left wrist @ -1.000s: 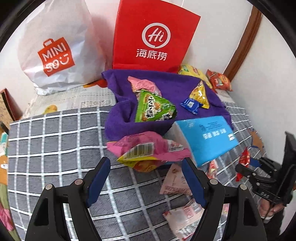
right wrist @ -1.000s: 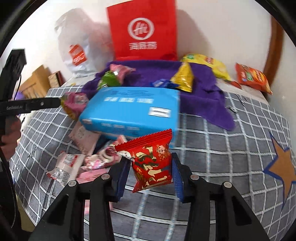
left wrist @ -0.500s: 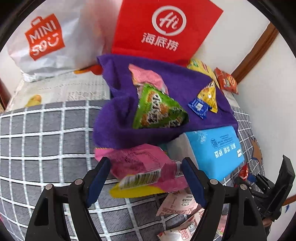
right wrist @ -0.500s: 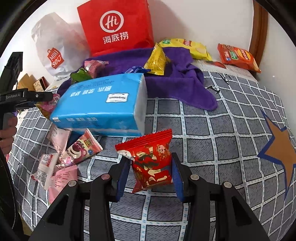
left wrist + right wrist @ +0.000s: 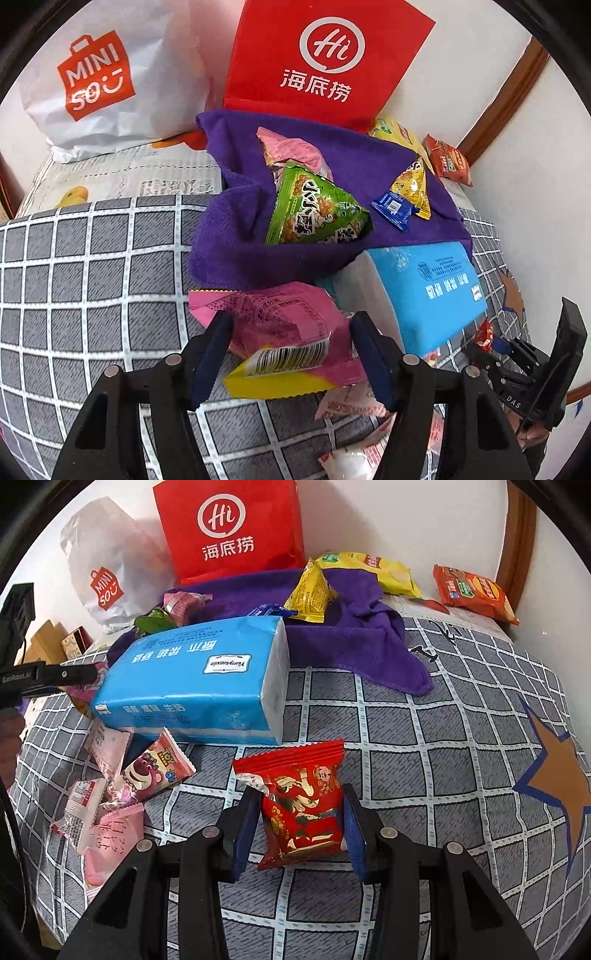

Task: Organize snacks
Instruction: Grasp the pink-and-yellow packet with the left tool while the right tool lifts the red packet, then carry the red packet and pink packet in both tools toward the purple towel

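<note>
On my left, the white paper shopping bag with the orange logo (image 5: 107, 85) leans against the wall, and beside it stands the red paper bag with white lettering (image 5: 325, 62). Below them a crumpled purple towel (image 5: 236, 236) lies on the grey checked bedcover (image 5: 92, 266). On the towel sit a green triangular snack packet (image 5: 314, 214), a pale pink packet (image 5: 291, 151) behind it, a small blue sachet (image 5: 393, 208) and a yellow triangular packet (image 5: 412, 186).

My left gripper (image 5: 291, 354) points down at the pink and yellow crinkled snack bag (image 5: 284, 332), which lies at the towel's near edge, just left of the blue plastic-wrapped tissue pack (image 5: 424, 291). My fingers (image 5: 210, 350) stand either side of that bag and are closing; I cannot tell whether the pads already press it.

Further right, my right gripper (image 5: 297, 823) has its fingers (image 5: 243, 823) clamped narrowly on the sides of a small red foil snack packet with gold print (image 5: 299, 805), held upright over the bedcover just in front of the tissue pack. Left of it lies a cluster of small pink and white sweets packets, one with a pink bear (image 5: 147, 775). At the far right, by the wall, rest a long yellow crisp bag (image 5: 369, 568) and an orange-red crisp bag (image 5: 472, 592).
</note>
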Tool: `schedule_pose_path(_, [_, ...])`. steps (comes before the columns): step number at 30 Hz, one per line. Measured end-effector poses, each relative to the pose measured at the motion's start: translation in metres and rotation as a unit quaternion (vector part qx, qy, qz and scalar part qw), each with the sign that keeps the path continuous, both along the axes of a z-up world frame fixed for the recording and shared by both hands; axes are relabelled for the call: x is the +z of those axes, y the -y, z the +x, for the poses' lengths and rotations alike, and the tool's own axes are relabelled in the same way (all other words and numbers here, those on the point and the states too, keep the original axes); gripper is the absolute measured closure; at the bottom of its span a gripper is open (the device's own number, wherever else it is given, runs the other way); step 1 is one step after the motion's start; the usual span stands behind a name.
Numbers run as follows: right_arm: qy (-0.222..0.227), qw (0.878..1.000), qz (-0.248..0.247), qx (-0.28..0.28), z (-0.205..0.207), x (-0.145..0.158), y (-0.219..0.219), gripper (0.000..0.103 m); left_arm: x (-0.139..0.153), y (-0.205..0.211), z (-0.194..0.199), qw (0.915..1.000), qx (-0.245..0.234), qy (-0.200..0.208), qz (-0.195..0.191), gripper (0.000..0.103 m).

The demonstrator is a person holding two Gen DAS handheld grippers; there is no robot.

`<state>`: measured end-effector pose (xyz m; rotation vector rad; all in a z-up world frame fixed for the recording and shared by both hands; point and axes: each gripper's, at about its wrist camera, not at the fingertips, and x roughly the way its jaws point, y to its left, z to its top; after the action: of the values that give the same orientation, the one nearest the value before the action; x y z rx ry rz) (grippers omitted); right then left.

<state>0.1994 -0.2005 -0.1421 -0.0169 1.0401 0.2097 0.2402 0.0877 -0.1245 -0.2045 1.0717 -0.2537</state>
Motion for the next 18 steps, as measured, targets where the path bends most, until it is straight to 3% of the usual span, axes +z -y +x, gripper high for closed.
schedule_pose_path(18, [0.023, 1.000, 0.007, -0.011, -0.023, 0.030, -0.002, 0.061, 0.028, -0.012, -0.060, 0.9992, 0.015, 0.038, -0.004, 0.044])
